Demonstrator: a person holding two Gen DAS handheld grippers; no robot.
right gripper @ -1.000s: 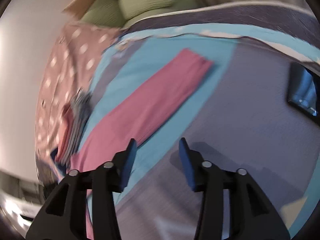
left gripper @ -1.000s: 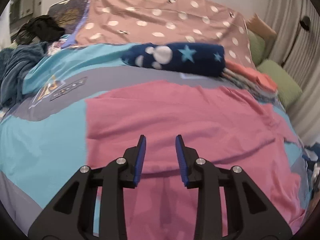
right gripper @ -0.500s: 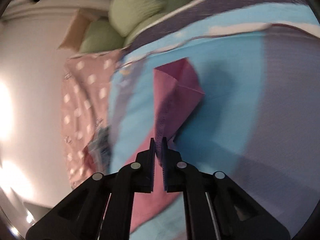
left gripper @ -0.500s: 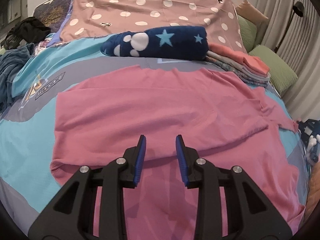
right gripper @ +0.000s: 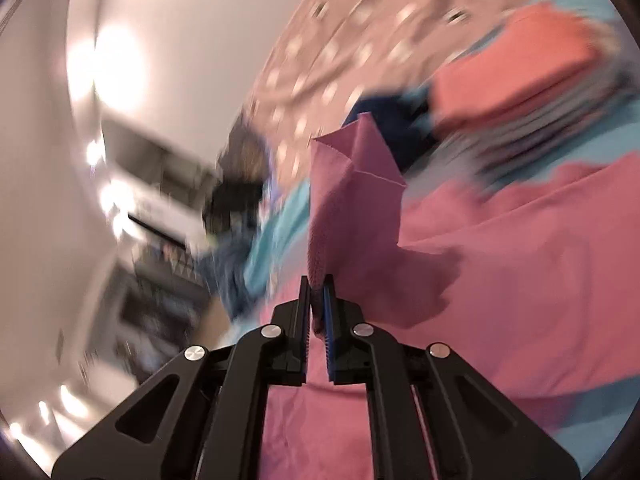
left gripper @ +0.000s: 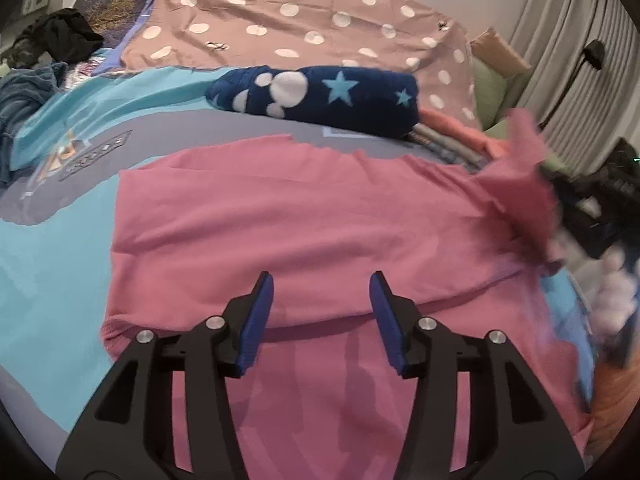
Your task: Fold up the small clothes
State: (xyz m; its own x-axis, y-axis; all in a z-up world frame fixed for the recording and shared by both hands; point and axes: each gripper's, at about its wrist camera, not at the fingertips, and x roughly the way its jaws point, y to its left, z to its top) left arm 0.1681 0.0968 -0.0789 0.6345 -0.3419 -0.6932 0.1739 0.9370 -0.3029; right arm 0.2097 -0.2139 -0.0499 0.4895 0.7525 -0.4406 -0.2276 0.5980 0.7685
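A: Left wrist view first. Seen?
B: One pink garment (left gripper: 304, 216), spread flat on one blue and grey bed cover (left gripper: 48, 264). Folded once near the front, with one fold edge crossing just under the left gripper (left gripper: 322, 290).
A: And that gripper?
B: Two black fingers, two blue pads. Opening right now, wide apart. Nothing pinched between. Only pink cloth below.
A: More things?
B: One dark blue roll with two light stars (left gripper: 320, 94), behind the pink garment. One dotted brown sheet (left gripper: 304, 16) behind that. One stack of folded clothes (left gripper: 452, 136) beside the roll, orange on top. One black heap (left gripper: 64, 36) far left. Two green cushions (left gripper: 490, 88) at the right, partly hidden.
A: Right edge?
B: One corner of the pink garment lifted up off the bed (left gripper: 520, 160). Blurry there. Something dark next to it, hard to tell what.
A: Now the right wrist view.
B: Very blurry all round. Right gripper (right gripper: 317, 292) squeezed almost fully together on one fold of the pink garment (right gripper: 352, 184). Cloth standing up from the two pads like a little tent, one pointy corner on top.
A: Rest of the garment?
B: Lying on the bed under and to the right (right gripper: 520, 260). Same orange-topped stack (right gripper: 516, 68) up high. Dotted sheet (right gripper: 320, 48) behind.
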